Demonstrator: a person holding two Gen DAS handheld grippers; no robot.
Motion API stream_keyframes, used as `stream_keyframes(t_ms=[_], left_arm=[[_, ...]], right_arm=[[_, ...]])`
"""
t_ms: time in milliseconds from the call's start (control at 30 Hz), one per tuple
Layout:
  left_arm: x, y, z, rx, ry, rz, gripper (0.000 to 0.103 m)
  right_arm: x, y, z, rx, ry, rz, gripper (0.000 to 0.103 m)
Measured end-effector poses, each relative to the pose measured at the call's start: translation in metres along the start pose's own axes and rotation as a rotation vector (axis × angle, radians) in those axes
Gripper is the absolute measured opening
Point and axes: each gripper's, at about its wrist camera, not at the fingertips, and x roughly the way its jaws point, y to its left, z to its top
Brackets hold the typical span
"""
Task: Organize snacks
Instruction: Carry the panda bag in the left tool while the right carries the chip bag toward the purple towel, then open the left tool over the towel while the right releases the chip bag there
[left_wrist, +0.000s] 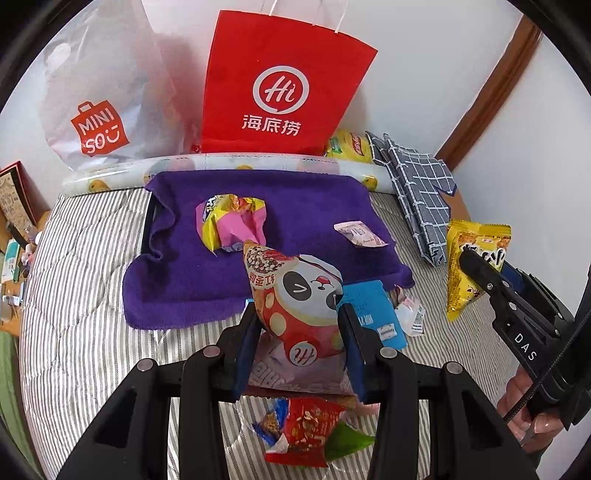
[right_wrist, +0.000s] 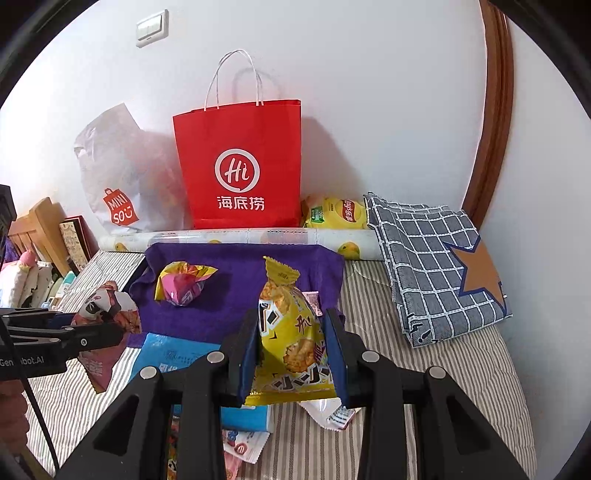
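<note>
**Two packets lifted over the striped bed**

Striped bedcover (right_wrist: 424, 387), a purple towel (left_wrist: 295, 206) spread toward its far edge. My left gripper (left_wrist: 299, 325) clamps the panda snack bag (left_wrist: 295, 295); my right gripper (right_wrist: 291, 354) clamps the yellow cracker bag (right_wrist: 291, 332). Both hang near the towel's front edge. I judge this the carrying step; next I must set each onto the towel beside the pink-yellow packet (left_wrist: 232, 221)

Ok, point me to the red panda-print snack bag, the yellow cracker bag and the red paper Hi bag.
red panda-print snack bag (left_wrist: 299, 295), left wrist view, on the panda face.
yellow cracker bag (right_wrist: 291, 339), right wrist view, on its middle between the fingers.
red paper Hi bag (right_wrist: 240, 147), right wrist view, on its front panel above the logo.
</note>
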Motion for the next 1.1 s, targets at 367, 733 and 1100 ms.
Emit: stream_keyframes(t_ms=[367, 733, 1100], left_arm=[[0.006, 0.041, 0.011, -0.065, -0.006, 0.038, 0.042], [0.019, 0.08, 0.028, -0.107, -0.026, 0.108, 0.042], [0.048, 0.093, 0.038, -0.114, 0.013, 0.12, 0.042]], right_arm=[[0.025, -0.005, 0.003, 0.016, 0.022, 0.012, 0.032], [0.057, -0.01, 0.012, 0.026, 0.043, 0.004, 0.032], [0.099, -0.015, 0.018, 0.028, 0.089, 0.0, 0.032]])
